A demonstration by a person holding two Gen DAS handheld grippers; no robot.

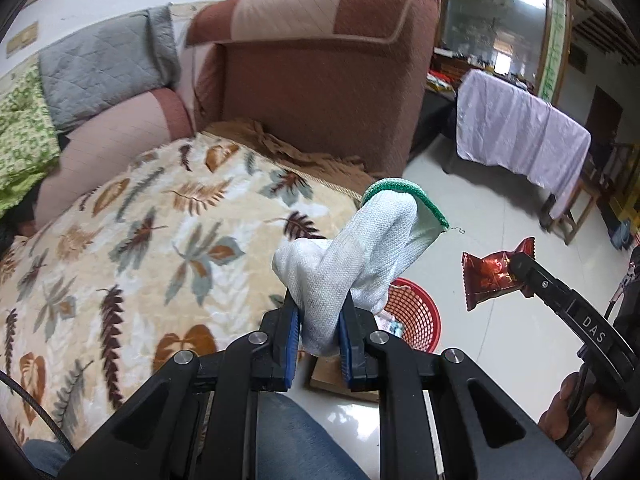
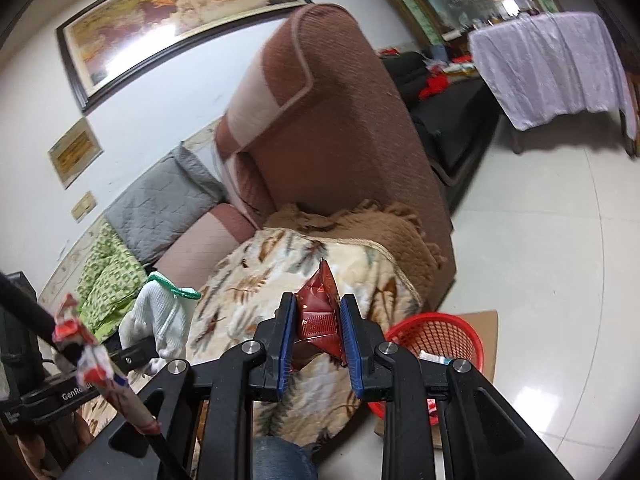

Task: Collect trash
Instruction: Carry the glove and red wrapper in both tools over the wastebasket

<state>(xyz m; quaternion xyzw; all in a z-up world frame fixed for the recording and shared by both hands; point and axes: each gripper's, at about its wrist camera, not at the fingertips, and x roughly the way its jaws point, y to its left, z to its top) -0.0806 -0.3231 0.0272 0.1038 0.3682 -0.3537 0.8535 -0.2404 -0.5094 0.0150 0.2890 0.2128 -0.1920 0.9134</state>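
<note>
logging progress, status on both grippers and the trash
Left gripper shut on white knit glove. Right gripper shut on red foil wrapper. Red mesh basket below, unobstructed.

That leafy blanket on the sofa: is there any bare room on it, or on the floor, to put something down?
The leaf-print blanket lies bare up to the brown throw by the armrest. The pale tiled floor is open between the sofa and the draped table. It is crowded around the red basket on its cardboard.

- Brown sofa (image 1: 320, 80) stands ahead of me, leaf-print blanket (image 1: 140, 240) draped across it.
- Glossy pale floor tiles (image 2: 540, 260) spread out.
- Framed painting (image 2: 172, 12) hangs on the white wall.
</note>
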